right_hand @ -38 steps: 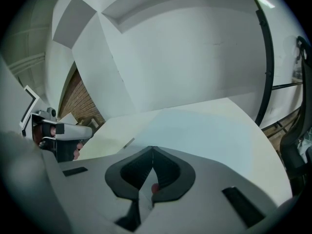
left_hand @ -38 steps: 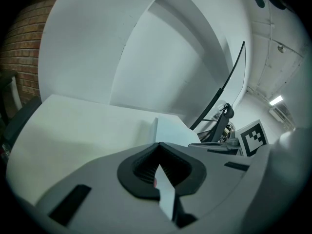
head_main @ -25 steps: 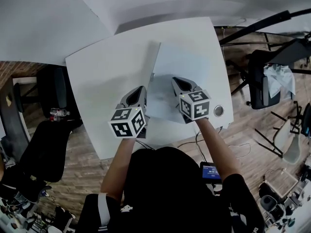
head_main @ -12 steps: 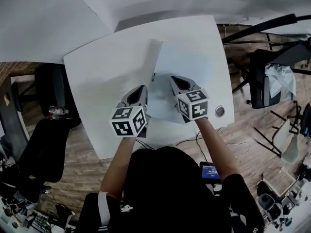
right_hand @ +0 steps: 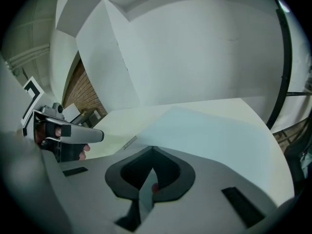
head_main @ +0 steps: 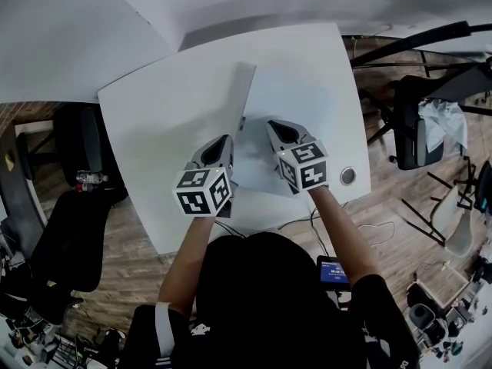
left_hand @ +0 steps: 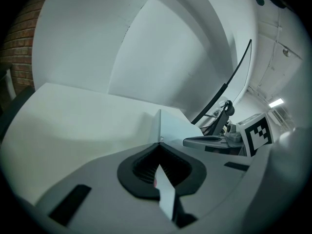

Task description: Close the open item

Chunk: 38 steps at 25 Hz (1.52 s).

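Mid-frame, the white folder (head_main: 300,98) lies open, one cover upright, closing undone; left gripper (head_main: 226,140) and right gripper (head_main: 272,124) beside it, jaws together, empty.

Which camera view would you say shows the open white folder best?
The head view: the whole white folder shows, its left cover tilted up. The left gripper view catches only the cover's edge; the right gripper view, only the flat right half.

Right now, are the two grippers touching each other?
Apart. The head view shows a plain gap between the left gripper and the right gripper.
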Each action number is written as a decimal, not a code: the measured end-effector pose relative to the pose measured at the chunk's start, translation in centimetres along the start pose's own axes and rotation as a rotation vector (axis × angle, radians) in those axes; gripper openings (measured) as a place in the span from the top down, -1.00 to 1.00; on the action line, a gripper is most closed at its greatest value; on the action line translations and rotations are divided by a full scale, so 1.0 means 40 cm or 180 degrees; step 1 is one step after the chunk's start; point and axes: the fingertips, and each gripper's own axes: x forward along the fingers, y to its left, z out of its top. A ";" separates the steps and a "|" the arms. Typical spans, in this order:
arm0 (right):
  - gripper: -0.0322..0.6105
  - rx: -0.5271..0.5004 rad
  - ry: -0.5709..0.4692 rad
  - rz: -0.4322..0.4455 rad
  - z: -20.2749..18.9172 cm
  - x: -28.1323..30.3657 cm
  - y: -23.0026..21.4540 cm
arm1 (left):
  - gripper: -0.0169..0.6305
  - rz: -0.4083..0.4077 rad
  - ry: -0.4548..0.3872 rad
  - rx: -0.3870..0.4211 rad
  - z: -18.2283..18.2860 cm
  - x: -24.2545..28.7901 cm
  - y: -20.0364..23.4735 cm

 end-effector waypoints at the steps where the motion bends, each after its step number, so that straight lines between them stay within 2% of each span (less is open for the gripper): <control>1: 0.78 -0.0001 -0.0015 0.0000 0.001 -0.002 0.000 | 0.92 -0.0003 -0.0003 0.0003 0.003 0.000 -0.001; 8: 0.78 0.0096 -0.0119 -0.0020 0.014 -0.019 -0.001 | 0.92 -0.0044 -0.0036 0.0028 0.014 -0.011 -0.015; 24: 0.78 0.0045 -0.0161 -0.0175 0.038 -0.039 0.007 | 0.92 -0.0129 -0.0110 0.0027 0.030 -0.038 -0.013; 28: 0.78 0.0023 -0.0122 -0.0187 0.032 -0.033 0.014 | 0.92 -0.0150 -0.0106 0.0040 0.028 -0.041 -0.013; 38: 0.78 -0.0235 0.0173 0.0017 0.036 0.033 0.101 | 0.92 -0.0074 -0.0180 -0.0043 0.031 -0.078 0.022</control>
